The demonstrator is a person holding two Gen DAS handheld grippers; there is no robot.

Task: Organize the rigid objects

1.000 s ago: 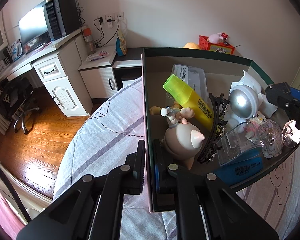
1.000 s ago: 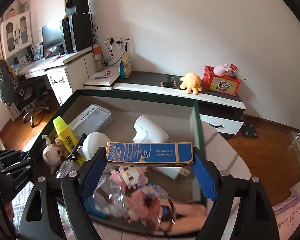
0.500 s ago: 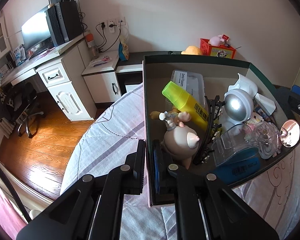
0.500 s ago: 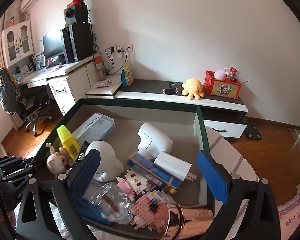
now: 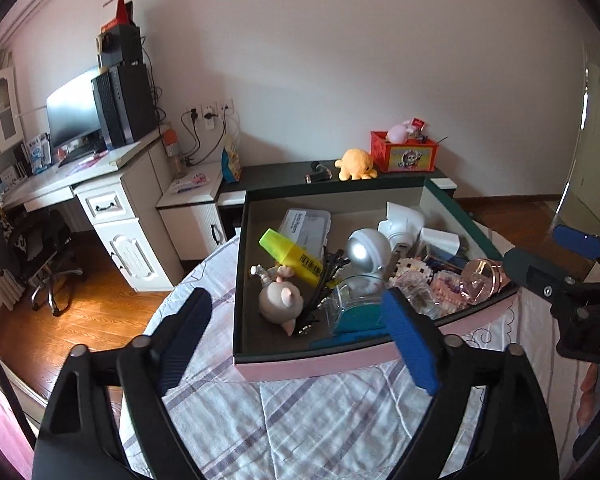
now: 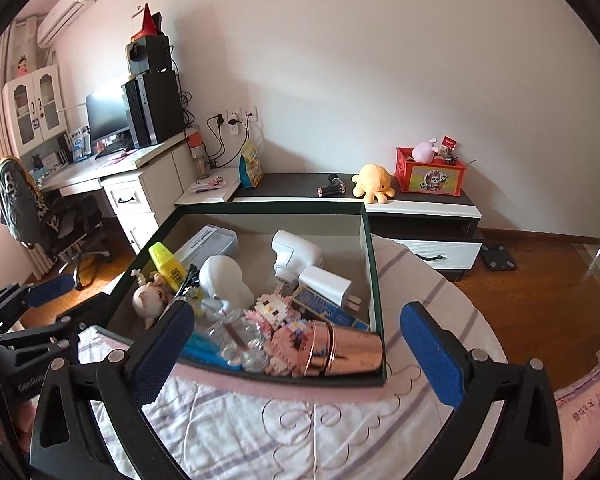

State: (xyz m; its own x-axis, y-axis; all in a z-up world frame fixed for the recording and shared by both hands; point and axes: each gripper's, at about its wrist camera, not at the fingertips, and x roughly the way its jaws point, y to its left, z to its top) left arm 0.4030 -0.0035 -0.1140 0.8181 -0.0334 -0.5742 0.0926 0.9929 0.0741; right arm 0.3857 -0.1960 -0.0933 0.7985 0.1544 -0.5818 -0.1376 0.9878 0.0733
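Looking along your left gripper (image 5: 298, 340), you see its jaws standing wide apart with nothing between them; they have just been opening, over the near pink-edged wall of the box (image 5: 320, 364) on the striped bedspread (image 5: 300, 420). Your right gripper (image 6: 298, 350) is likewise spread wide and empty, its jaws having just opened further, in front of the box's near rim.

Only the left view shows the pig figurine (image 5: 280, 302) from above, lying beside the black hair clip (image 5: 324, 284) at the box's near left, and the silver dome of the white robot toy (image 5: 368, 250). Only the right view shows the rose-gold metal cup (image 6: 342, 350) on its side against the near right corner, the pink block figure (image 6: 278, 314) just behind it, the white charger plug (image 6: 330, 286), and the blue printed carton (image 6: 328, 310) under it.

Both views catch the yellow highlighter (image 5: 290, 256) with a barcode and the clear case (image 5: 306, 226); its label is too small to read. The gripper body at the left edge of the right view bears writing you cannot make out fully.
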